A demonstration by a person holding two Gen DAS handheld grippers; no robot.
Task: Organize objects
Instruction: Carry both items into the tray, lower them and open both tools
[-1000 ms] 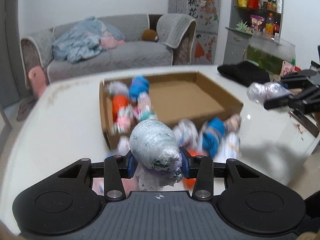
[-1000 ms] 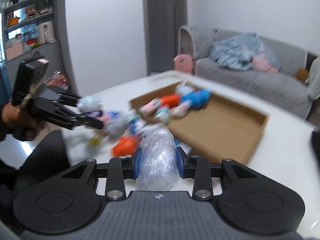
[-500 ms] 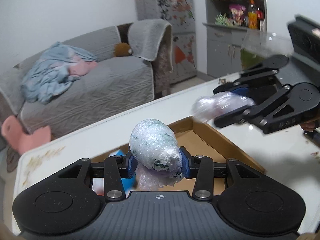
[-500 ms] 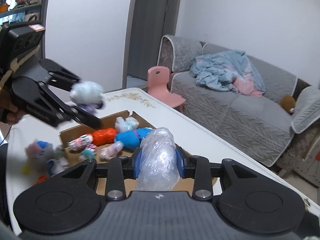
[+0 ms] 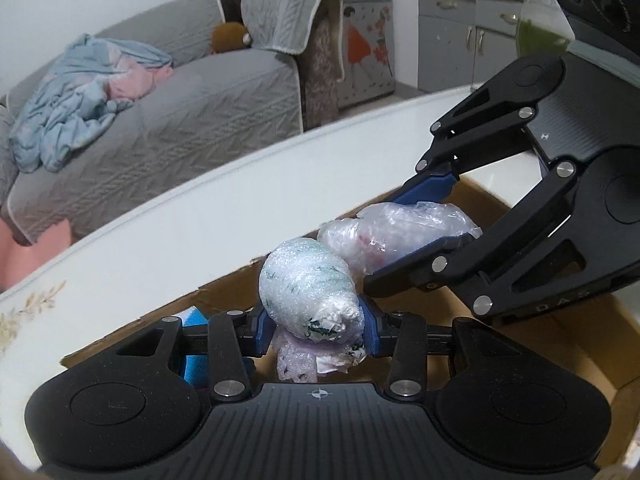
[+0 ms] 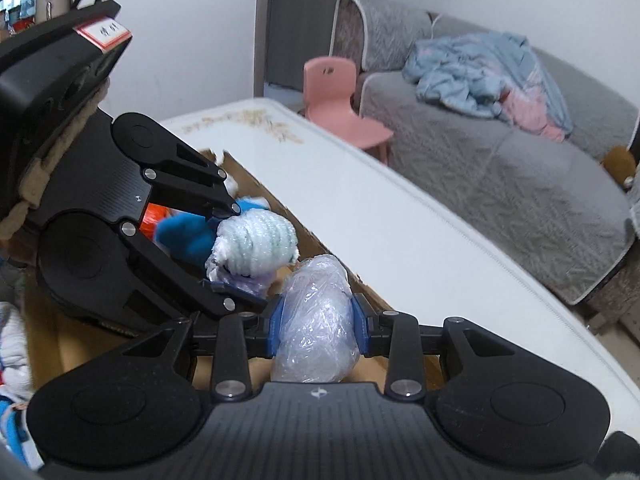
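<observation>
Pinching from both sides, the blue pads of the left gripper (image 5: 311, 330) hold a pale green, egg-shaped bundle in bubble wrap (image 5: 306, 286), with a crumpled lilac wrapped tail hanging below the pads. The right gripper (image 6: 318, 326) likewise clamps a rounded bundle in clear crinkled plastic film (image 6: 316, 320) between its blue pads. Both bundles are held side by side, nearly touching, above the shallow brown cardboard box (image 5: 592, 336) that sits on the white table (image 6: 360, 196). Inside the box, in the right wrist view, lie a blue knitted toy (image 6: 184, 232) and an orange one (image 6: 154, 216), partly screened by the left gripper's body. By judgement, the task is partway along: several toys are already boxed, and the two held bundles are over the box but not yet set down. At the lower left edge of the right wrist view, white and blue shapes (image 6: 12, 360) appear beside the box; whether they lie outside it cannot be told, so further items may remain. The contents of both wrappings are obscured; only faint red shows through the clear film in the left wrist view. The box floor beneath the grippers is largely hidden by the gripper housings, and its near side is cut off. Beyond the table stands a grey sofa (image 5: 180, 112) and a pink plastic chair (image 6: 340, 96).
</observation>
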